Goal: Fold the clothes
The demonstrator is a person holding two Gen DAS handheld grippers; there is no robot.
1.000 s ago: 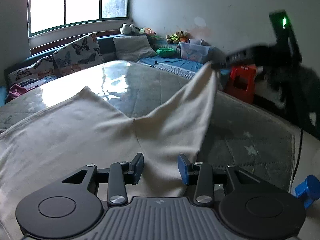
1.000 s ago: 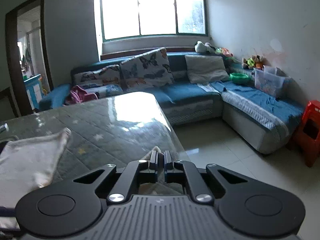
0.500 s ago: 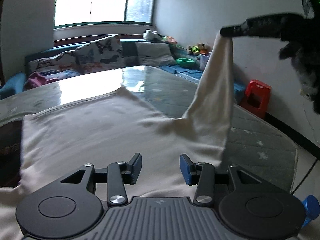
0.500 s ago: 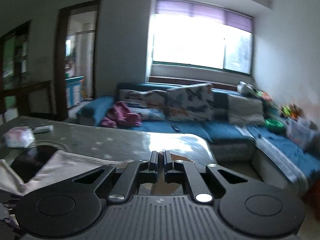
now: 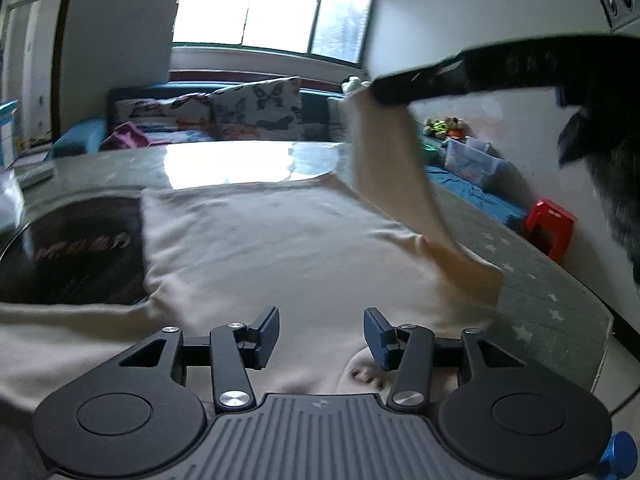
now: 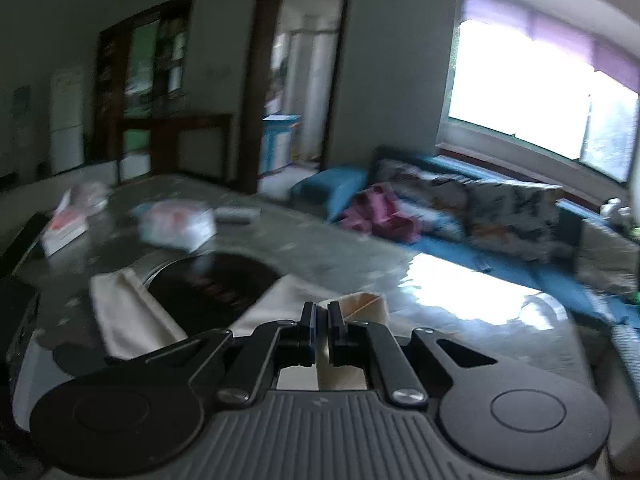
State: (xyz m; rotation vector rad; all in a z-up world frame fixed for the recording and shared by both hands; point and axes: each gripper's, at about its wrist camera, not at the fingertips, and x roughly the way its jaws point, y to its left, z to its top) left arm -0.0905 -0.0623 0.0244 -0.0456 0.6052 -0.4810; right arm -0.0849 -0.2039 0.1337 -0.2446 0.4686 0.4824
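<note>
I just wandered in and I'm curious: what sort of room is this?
Most likely a home living room: a blue corner sofa with butterfly cushions under a window, and a cream garment spread on a table.

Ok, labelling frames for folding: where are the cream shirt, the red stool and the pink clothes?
cream shirt (image 5: 280, 248), left wrist view, flat middle
red stool (image 5: 554, 222), left wrist view, seat top
pink clothes (image 6: 384, 216), right wrist view, heap middle

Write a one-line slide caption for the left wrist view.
Open left gripper hovers over a cream shirt on the table while the right gripper lifts one sleeve.
</note>
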